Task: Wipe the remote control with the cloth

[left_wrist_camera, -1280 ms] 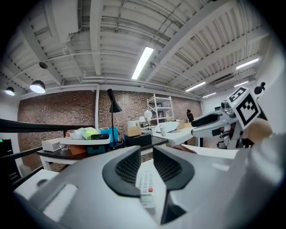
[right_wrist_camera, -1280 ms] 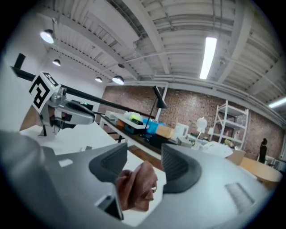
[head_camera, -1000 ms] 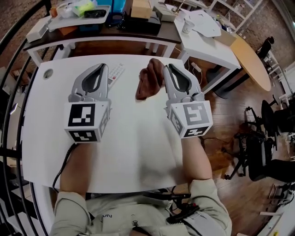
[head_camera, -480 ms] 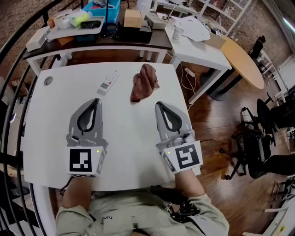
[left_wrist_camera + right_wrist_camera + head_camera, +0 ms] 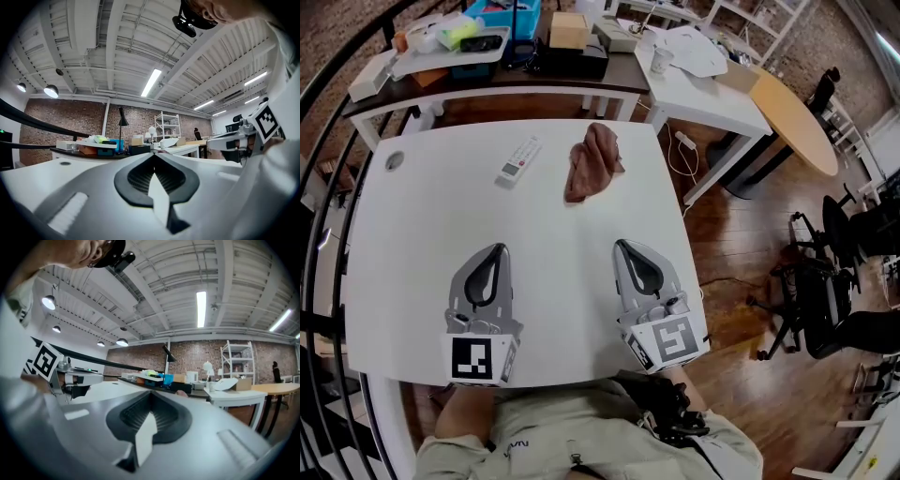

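Left claw (image 5: 496, 249) and right claw (image 5: 622, 245) sit side by side, well apart, over the near half of a white desk (image 5: 412, 234). Both point away from the person who holds them. Each claw is pressed together with nothing pinched in it. In the left gripper view the dark ribbed pads (image 5: 139, 177) meet at the tip, and only the pale desk shows through the gap behind that tip. The right gripper view shows the same thing. A cube with black and white square markers (image 5: 478, 359) sits at the rear of the left gripper, and another (image 5: 671, 342) at the rear of the right, both at the desk's near edge.

A white remote control (image 5: 517, 161) lies flat on the far half of the desk, angled, well ahead of the left claw. To its right is a crumpled reddish-brown cloth (image 5: 592, 162), near the remote control but apart from it. The cloth is well ahead of the right claw. Neither claw touches either item. A small round grommet (image 5: 393, 161) sits near the desk's far left corner.

Beyond the desk stands a dark desk (image 5: 487, 80) crowded with a tray, a blue bin and a cardboard box (image 5: 568, 30). A smaller white desk (image 5: 712, 89) and a round wooden table (image 5: 803, 120) stand further right on the wooden floor (image 5: 741, 272).
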Demonstrator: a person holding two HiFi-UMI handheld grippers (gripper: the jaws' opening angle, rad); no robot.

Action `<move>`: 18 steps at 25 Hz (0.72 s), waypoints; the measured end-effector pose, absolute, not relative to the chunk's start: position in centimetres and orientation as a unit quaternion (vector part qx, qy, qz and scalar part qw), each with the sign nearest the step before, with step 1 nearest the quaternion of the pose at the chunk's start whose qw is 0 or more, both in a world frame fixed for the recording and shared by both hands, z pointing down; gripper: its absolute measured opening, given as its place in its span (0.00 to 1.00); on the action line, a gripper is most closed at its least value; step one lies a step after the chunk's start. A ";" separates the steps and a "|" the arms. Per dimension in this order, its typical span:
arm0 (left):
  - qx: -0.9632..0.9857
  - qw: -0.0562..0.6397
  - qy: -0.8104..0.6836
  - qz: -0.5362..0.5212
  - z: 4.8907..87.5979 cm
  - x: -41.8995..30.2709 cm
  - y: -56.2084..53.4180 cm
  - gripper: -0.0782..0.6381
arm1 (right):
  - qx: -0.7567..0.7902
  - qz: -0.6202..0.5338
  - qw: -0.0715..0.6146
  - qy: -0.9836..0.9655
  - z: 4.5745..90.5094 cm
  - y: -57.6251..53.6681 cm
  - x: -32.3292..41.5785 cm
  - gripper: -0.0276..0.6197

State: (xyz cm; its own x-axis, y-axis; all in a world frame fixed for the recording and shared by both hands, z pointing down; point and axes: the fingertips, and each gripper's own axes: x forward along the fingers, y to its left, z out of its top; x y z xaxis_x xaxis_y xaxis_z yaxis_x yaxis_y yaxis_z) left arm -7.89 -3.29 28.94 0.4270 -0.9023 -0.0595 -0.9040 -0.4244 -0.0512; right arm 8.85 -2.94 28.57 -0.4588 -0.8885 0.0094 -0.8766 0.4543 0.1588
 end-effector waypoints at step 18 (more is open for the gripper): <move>-0.844 -0.032 0.535 0.005 30.6 -7.1 -1.9 0.12 | 0.510 -0.016 0.072 -0.857 31.6 -2.0 8.3 0.05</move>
